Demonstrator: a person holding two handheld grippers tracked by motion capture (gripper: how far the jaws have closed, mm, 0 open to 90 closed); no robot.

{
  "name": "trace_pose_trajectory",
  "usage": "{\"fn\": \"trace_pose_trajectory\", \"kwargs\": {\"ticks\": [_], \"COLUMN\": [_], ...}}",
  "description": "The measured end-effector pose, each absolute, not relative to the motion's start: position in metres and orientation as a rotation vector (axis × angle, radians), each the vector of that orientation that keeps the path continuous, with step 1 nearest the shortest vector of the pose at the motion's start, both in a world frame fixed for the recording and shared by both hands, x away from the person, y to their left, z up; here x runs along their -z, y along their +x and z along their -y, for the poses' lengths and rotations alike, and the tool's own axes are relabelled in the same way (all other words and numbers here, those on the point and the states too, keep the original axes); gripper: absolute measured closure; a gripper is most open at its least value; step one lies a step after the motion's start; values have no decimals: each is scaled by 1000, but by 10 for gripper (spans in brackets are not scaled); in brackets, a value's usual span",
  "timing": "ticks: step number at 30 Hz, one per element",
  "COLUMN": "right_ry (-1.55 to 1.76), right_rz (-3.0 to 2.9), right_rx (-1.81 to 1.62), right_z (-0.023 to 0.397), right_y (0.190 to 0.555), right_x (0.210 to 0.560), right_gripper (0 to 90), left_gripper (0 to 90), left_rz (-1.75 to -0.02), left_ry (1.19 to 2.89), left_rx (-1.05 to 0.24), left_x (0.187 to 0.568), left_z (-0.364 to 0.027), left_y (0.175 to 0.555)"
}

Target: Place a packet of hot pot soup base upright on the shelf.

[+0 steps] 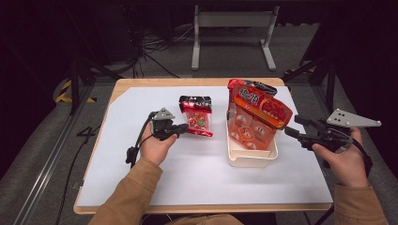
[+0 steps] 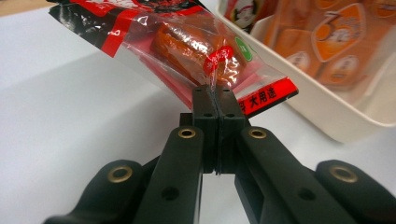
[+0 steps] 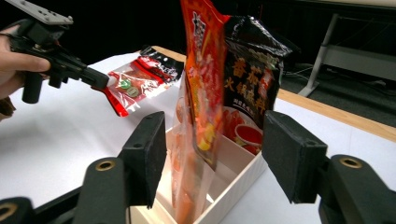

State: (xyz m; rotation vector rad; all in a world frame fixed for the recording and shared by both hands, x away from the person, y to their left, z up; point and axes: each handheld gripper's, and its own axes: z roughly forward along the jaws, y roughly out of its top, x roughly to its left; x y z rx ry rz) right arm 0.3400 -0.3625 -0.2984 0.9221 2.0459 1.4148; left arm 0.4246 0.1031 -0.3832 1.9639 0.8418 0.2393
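The step in hand appears to be the transfer of a small clear plastic snack packet with red and black print toward the cream rectangular plastic bin. The left gripper is clamped on the packet: its jaws are pressed together on the sealed lower edge, with the film pinched between them. In the right gripper view the packet hangs clear of the white table cover, tilted, well to the left of the bin. The bin already holds a large orange-red snack bag standing upright and a dark sauce pouch behind it. The right gripper has its jaws apart, one on each side of the upright bag, with no pad pressing on it. The next move probably calls for carrying the packet over the near wall of the bin and lowering it into the free space in front of the upright bag. The right gripper could steady that bag so it does not topple.
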Motion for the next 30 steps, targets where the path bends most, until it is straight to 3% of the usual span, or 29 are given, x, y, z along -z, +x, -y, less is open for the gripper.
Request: {"fn": "trace_pose_trajectory", "kwargs": {"ticks": [11,22,30], "right_ry": [833,750,737], "right_rz": [-2071,-2077,-2182], "right_rx": [-1445,-1484,-1506], "right_z": [340,316,282], "right_y": [325,317,334], "right_x": [282,269,281], "right_gripper": [462,415,437], "left_gripper": [896,896,895], "left_rz": [-761,-710,-655], "left_ry": [1944,1905,1888], "left_rx": [-255,-244,-253], "left_x": [369,363,357], "left_z": [-117,-122,-122], "left_y": [390,367,352]}}
